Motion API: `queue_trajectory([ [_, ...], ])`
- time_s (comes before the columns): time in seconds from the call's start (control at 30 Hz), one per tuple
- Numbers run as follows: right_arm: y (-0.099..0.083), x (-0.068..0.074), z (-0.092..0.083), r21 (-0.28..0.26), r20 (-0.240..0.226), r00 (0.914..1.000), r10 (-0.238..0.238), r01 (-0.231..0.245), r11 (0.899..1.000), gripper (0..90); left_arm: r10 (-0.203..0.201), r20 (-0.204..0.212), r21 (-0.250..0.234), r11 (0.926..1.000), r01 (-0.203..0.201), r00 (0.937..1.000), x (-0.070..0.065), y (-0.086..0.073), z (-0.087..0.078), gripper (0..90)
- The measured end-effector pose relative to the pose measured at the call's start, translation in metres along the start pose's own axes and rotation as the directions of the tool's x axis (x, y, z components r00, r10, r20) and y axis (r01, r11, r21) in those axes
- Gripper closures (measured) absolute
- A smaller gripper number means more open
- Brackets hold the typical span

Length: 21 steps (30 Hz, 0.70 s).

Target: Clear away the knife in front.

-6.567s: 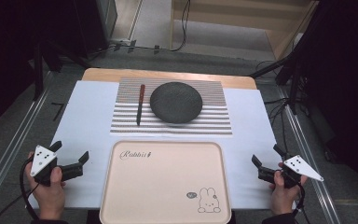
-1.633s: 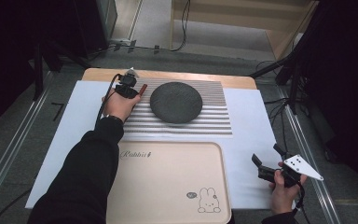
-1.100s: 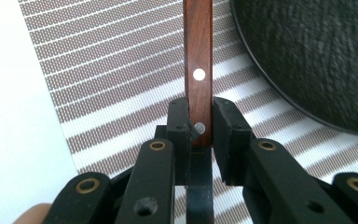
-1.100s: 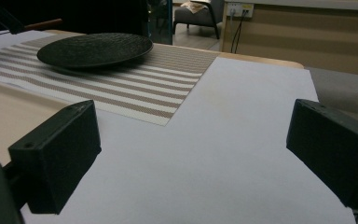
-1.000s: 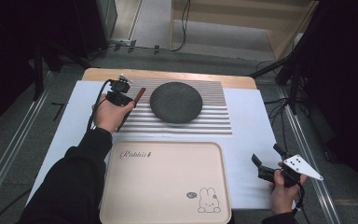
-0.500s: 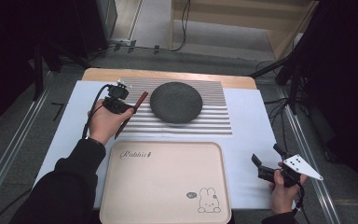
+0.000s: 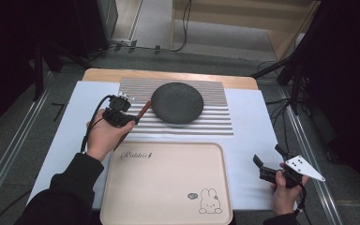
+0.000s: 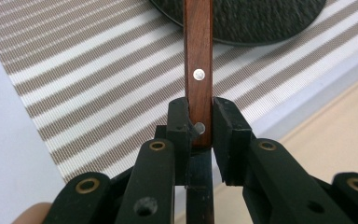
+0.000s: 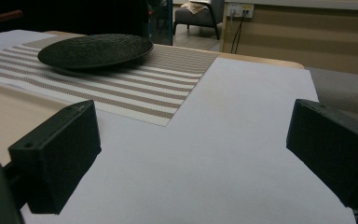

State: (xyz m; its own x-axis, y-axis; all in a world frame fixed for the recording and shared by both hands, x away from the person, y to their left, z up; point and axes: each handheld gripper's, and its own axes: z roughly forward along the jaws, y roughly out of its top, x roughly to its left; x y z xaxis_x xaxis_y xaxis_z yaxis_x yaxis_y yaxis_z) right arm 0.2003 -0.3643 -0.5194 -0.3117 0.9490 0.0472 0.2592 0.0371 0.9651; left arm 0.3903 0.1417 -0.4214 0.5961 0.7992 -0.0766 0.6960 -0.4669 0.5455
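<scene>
We saw the left tongs point(image 7: 130, 117) pinching a wooden handle point(image 8: 198, 70) with two metal rivets; both jaws pressed against its sides in the left gripper view. The handle ran straight ahead of those tongs, over the striped mat point(image 8: 98, 88), and its far end reached the edge of the dark plate point(image 8: 256, 18). We could not tell what kind of utensil it was, as its far end was cut off. In the high view the handle point(image 7: 143, 110) sat just ahead of the left tongs, slanting toward the dark plate point(image 7: 177, 102), which lay on the striped mat point(image 7: 215, 117) just beyond and to the right of them. The left hand point(image 7: 104, 138) gripped the tool from behind. The beige tray point(image 7: 168, 187) with a rabbit print point(image 7: 208, 202) lay near that hand, on the person's side of the left tongs.

The right tongs point(image 7: 266, 165) were spread wide, nothing between the jaws, held by the right hand point(image 7: 285, 193) over the white sheet point(image 7: 255, 140) on the table point(image 7: 168, 75), just right of the tray. In the right gripper view, the plate point(image 9: 95, 49) and mat point(image 9: 135, 88) lay well ahead and to the left of the right tongs point(image 9: 193, 154).
</scene>
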Motion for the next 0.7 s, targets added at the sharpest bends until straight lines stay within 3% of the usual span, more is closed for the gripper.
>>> queue_trajectory([
  [0.13, 0.0, 0.0, 0.0, 0.0, 0.0, 1.0, 0.0, 0.0, 1.0, 1.3, -0.006, 0.02, -0.015, 0.9999, 0.007, 0.9998, -0.004, -0.012, -0.004, 76.7],
  [0.23, 0.0, 0.0, 0.0, 0.0, 0.001, 1.0, -0.001, 0.001, 1.0, 1.2, 0.017, 0.0, -0.021, 0.9996, -0.017, 0.9999, -0.009, -0.019, -0.007, 76.7],
  [0.43, 0.0, 0.0, 0.0, 0.002, 0.0, 1.0, -0.007, 0.007, 1.0, 1.2, 0.025, 0.017, -0.031, 0.9992, -0.024, 0.9995, -0.018, -0.036, -0.013, 76.7],
  [0.7, 0.0, 0.0, 0.0, 0.001, -0.001, 1.0, -0.009, 0.009, 1.0, 1.2, 0.039, 0.035, -0.022, 0.999, -0.038, 0.9986, -0.034, -0.06, -0.015, 76.7],
])
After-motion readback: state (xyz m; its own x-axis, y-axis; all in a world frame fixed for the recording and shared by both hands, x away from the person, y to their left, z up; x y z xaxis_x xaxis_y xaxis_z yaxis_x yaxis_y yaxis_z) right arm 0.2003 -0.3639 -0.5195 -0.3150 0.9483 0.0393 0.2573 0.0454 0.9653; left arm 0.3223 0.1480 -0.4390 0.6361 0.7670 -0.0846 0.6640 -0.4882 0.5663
